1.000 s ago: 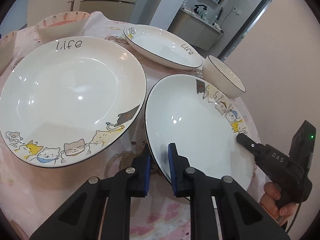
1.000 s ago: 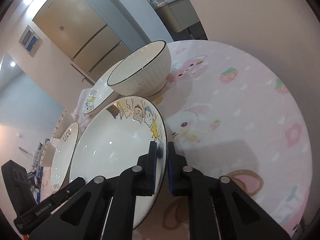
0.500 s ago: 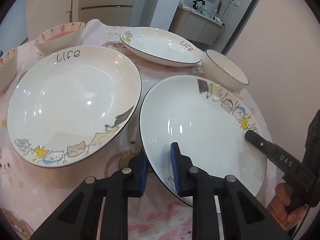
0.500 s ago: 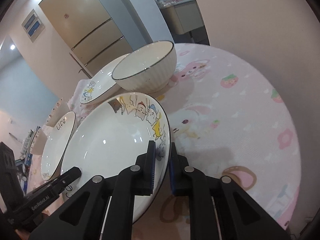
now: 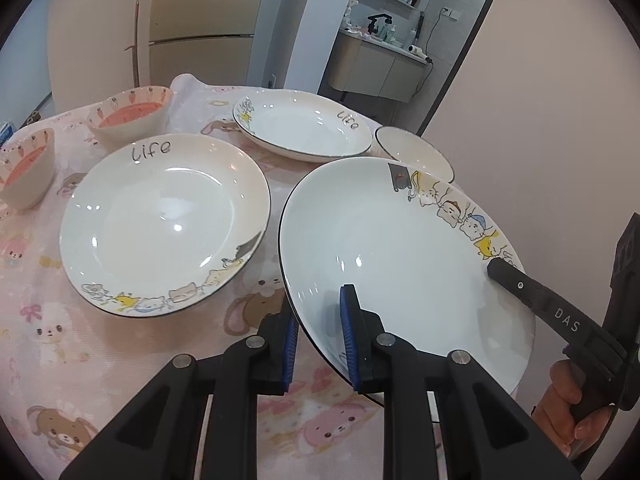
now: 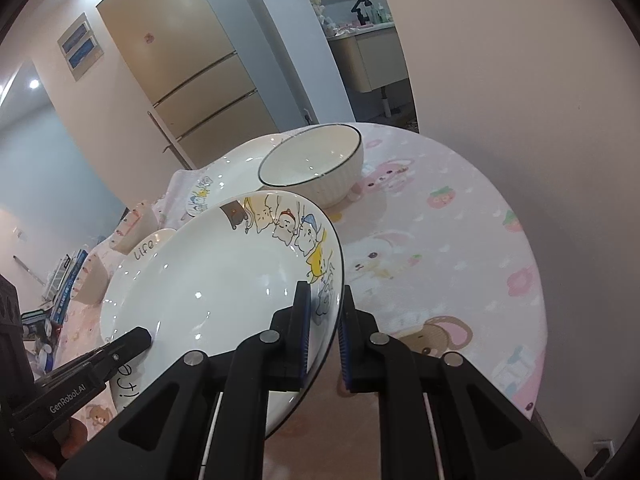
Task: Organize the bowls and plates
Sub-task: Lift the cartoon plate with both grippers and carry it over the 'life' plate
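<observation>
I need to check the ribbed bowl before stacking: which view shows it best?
The right wrist view: the ribbed bowl shows whole there, with its inside, dark rim and ribbed wall. In the left wrist view only part of it peeks over the lifted plate.

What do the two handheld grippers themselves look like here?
Both are matte black with angular two-finger frames, silver pivot screws and ribbed blue pads. The left gripper carries white "GenRobot.AI" lettering, the right gripper white "DAS" lettering. No sleeves or cables are clearly visible.

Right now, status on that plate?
Left gripper and right gripper shut on the cat plate, opposite rims. Plate tilted, clear of the table. Second plate close alongside.
</observation>
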Available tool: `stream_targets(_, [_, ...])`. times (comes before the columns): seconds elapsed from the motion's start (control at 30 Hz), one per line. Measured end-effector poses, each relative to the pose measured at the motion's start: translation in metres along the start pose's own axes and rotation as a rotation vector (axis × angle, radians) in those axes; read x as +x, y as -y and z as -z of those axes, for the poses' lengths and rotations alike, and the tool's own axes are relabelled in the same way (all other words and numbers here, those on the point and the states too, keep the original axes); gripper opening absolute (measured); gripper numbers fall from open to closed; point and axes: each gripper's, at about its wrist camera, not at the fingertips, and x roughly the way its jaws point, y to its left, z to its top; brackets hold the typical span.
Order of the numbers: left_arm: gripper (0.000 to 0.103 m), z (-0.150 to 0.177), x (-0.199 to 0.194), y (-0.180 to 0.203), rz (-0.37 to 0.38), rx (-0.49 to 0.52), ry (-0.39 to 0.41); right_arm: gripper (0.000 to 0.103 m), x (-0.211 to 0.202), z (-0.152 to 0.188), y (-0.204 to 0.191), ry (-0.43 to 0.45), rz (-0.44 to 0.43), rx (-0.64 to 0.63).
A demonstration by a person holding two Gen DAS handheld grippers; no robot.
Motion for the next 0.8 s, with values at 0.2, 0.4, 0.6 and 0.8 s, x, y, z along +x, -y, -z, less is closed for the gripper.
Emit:
stream_targets(0.2, [0.022, -0.005, -0.035, -0.007, -0.014, 0.006, 0.043, 0.012, -0.021, -0.007, -0.026, 0.035, -0.02, -0.051])
stream_targets(0.4, [0.022, -0.004, -0.068, -0.024, -0.045, 0.01, 0.047, 0.013, -0.033, 0.0, -0.055, 0.038, -0.049, -0.062])
stream_targets(0.6, [0.022, -0.001, -0.098, -0.051, -0.07, -0.011, 0.072, 0.013, -0.038, 0.003, -0.091, 0.043, -0.079, -0.11])
stream_targets(0.8, [0.022, 0.006, -0.12, -0.083, -0.103, -0.045, 0.093, 0.013, -0.034, 0.014, -0.13, 0.037, -0.115, -0.154])
